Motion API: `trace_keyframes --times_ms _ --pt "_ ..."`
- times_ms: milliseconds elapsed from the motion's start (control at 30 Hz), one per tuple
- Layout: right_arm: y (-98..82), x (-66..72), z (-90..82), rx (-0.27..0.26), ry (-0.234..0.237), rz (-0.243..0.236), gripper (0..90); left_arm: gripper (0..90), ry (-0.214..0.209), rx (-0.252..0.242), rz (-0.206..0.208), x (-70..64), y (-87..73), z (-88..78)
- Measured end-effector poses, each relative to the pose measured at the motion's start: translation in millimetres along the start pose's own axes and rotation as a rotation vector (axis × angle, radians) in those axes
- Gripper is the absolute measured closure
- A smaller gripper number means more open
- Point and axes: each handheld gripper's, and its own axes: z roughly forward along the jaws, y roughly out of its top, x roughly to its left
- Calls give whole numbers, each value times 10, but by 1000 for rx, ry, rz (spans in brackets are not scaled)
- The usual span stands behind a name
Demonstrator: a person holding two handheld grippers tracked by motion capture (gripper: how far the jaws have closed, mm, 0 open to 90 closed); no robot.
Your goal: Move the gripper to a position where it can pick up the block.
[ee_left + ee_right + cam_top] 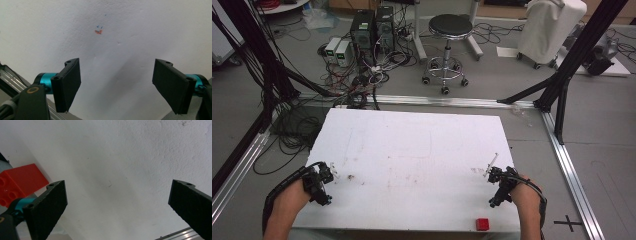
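Observation:
My left gripper (323, 186) hovers over the left front part of the white foam board (412, 150); in the left gripper view (117, 75) its jaws stand wide apart with only bare board between them. My right gripper (498, 194) is over the right front part, also open (120, 192) and holding nothing. A small red studded brick (482, 223) lies at the board's front edge, just left of and nearer than the right gripper; in the right gripper view the brick (20, 182) sits beside the left jaw.
A thin pale stick (491, 165) lies just beyond the right gripper. Small red and blue marks (99, 30) dot the board ahead of the left gripper. Aluminium rails (569, 170) frame the board. A stool (449, 30), computer boxes (372, 27) and cables stand behind.

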Motion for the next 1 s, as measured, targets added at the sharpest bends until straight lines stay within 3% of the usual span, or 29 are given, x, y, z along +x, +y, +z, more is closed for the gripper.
trace_keyframes --times_ms 833,1000 --pt "2 11 -22 -14 -17 -27 13 237 10 -35 -1 -17 0 -111" --pt "26 23 -3 9 -40 -32 13 237 12 -44 0 -20 -14 -146"
